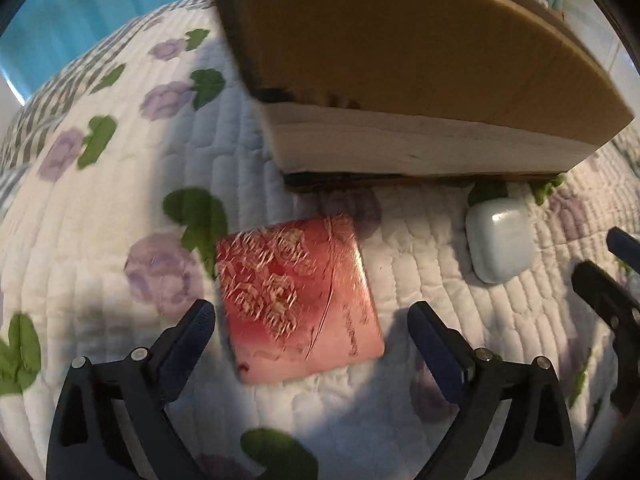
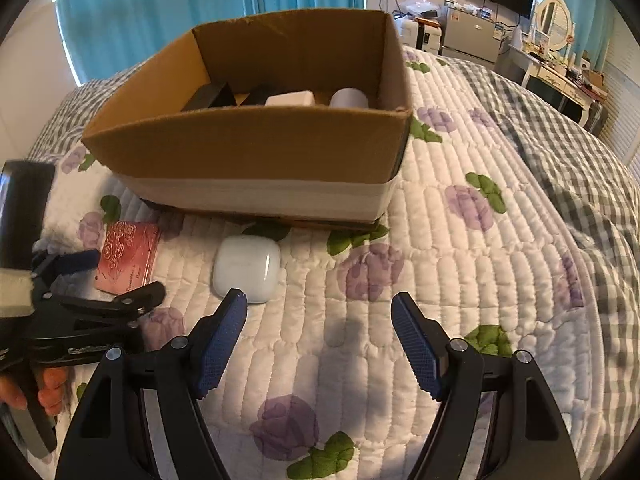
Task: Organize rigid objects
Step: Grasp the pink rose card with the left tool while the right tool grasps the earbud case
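Observation:
A flat pink box with a gold rose pattern (image 1: 298,300) lies on the quilt, between the open fingers of my left gripper (image 1: 312,316). It also shows in the right wrist view (image 2: 128,256). A white earbud case (image 1: 500,240) lies to its right, just ahead of the left finger of my open, empty right gripper (image 2: 320,308); the case shows there too (image 2: 246,268). Behind both stands an open cardboard box (image 2: 256,148) holding black and white items (image 2: 288,98). The left gripper shows in the right wrist view (image 2: 104,276), straddling the pink box.
A floral quilted bedspread (image 2: 440,280) covers the bed, with a grey checked blanket (image 2: 580,160) at the right. Teal curtains, a fridge, a wall TV and a dressing table stand beyond the bed. The right gripper's fingers show at the left wrist view's right edge (image 1: 612,288).

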`<action>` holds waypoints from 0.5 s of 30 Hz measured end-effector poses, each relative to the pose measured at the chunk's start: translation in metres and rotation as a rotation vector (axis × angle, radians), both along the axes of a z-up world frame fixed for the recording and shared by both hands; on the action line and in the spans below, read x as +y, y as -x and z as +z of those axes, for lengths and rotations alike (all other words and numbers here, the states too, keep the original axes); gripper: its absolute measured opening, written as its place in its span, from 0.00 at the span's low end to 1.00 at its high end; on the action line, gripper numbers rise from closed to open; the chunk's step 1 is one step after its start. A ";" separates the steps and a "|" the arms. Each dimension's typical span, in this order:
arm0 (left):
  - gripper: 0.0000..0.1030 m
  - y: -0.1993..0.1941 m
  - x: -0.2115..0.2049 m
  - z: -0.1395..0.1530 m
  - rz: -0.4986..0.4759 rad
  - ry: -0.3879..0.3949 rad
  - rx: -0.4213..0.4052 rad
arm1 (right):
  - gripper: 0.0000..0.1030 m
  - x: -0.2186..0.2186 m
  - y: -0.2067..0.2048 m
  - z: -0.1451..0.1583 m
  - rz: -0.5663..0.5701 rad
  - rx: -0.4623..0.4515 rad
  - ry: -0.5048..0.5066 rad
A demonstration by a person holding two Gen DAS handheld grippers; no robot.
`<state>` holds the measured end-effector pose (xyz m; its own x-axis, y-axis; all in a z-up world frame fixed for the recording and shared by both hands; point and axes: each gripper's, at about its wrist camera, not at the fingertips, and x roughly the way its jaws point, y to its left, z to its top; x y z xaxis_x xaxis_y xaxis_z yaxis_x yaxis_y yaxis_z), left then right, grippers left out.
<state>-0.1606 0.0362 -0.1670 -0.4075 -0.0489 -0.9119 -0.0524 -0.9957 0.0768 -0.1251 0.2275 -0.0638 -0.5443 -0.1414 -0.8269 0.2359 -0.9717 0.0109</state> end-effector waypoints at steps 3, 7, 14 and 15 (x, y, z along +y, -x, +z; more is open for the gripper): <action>0.94 0.000 -0.001 -0.002 0.010 -0.014 0.013 | 0.76 -0.003 -0.003 -0.001 0.007 0.005 -0.006; 0.69 -0.014 -0.001 0.006 -0.016 -0.002 0.055 | 0.76 -0.003 -0.004 0.001 -0.003 0.020 -0.011; 0.68 -0.041 -0.014 0.027 -0.013 -0.073 0.115 | 0.76 -0.011 -0.004 0.001 0.020 0.017 -0.021; 0.68 -0.045 -0.017 0.031 -0.010 -0.078 0.131 | 0.76 -0.017 -0.003 0.000 0.039 0.010 -0.021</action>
